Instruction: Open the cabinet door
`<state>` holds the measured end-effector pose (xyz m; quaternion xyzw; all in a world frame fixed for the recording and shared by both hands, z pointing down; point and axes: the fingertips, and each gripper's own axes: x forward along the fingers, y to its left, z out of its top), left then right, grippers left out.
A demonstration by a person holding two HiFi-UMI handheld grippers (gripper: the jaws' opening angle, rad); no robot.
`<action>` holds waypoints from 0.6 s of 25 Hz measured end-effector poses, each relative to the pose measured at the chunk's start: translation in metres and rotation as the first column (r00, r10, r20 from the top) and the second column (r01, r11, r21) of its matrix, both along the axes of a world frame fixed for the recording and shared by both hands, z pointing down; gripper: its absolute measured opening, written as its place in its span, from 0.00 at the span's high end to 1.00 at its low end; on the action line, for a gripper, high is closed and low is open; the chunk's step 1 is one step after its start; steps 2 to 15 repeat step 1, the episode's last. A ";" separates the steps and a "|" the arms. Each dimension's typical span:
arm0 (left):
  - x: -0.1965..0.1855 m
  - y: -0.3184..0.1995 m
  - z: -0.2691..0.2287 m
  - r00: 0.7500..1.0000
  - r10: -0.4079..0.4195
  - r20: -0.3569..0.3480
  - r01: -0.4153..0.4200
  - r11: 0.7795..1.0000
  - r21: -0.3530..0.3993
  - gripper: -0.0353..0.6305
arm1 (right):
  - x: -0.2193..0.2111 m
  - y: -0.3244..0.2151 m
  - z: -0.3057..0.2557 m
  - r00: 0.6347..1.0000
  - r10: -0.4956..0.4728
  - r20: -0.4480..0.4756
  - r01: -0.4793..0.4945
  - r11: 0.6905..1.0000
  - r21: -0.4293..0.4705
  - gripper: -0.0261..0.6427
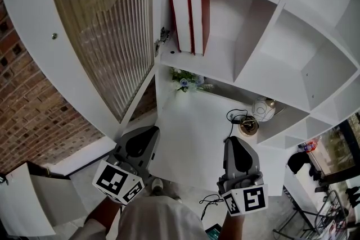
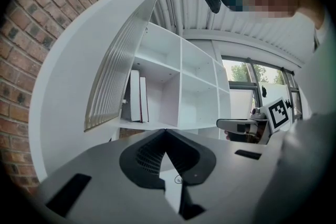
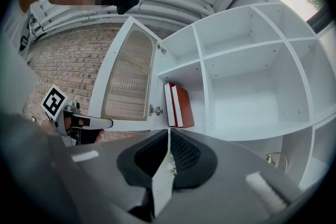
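Note:
The cabinet door (image 1: pixel 107 25), white-framed with a ribbed glass panel, stands swung wide open to the left of the white shelf unit (image 1: pixel 292 48). It also shows in the left gripper view as the door (image 2: pixel 113 71) and in the right gripper view as the door (image 3: pixel 128 78). Its hinge (image 1: pixel 162 37) is exposed. My left gripper (image 1: pixel 145 131) hangs below the door's edge, apart from it, jaws together and empty. My right gripper (image 1: pixel 232 141) sits level beside it in front of the shelves, shut on nothing. Each gripper sees the other: right gripper (image 2: pixel 236 124), left gripper (image 3: pixel 92 122).
Two red-and-white binders (image 1: pixel 190 14) stand in the opened compartment. A small plant (image 1: pixel 188 81), a round white ornament (image 1: pixel 262 109) and a black cable (image 1: pixel 236 116) lie on the shelf below. A brick wall (image 1: pixel 34 115) is to the left, with a white box (image 1: pixel 28 199) low down.

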<state>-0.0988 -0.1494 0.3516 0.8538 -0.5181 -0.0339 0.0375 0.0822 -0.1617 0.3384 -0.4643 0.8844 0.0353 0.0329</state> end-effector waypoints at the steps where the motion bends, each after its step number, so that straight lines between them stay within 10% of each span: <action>1: 0.000 0.000 0.000 1.000 -0.001 0.000 0.001 1.000 0.000 0.93 | 0.000 0.000 0.000 1.000 -0.001 0.000 0.001 1.000 0.001 0.94; 15: 0.000 0.000 0.000 1.000 -0.001 0.000 0.001 1.000 0.000 0.93 | 0.000 0.000 0.000 1.000 -0.001 0.000 0.001 1.000 0.001 0.94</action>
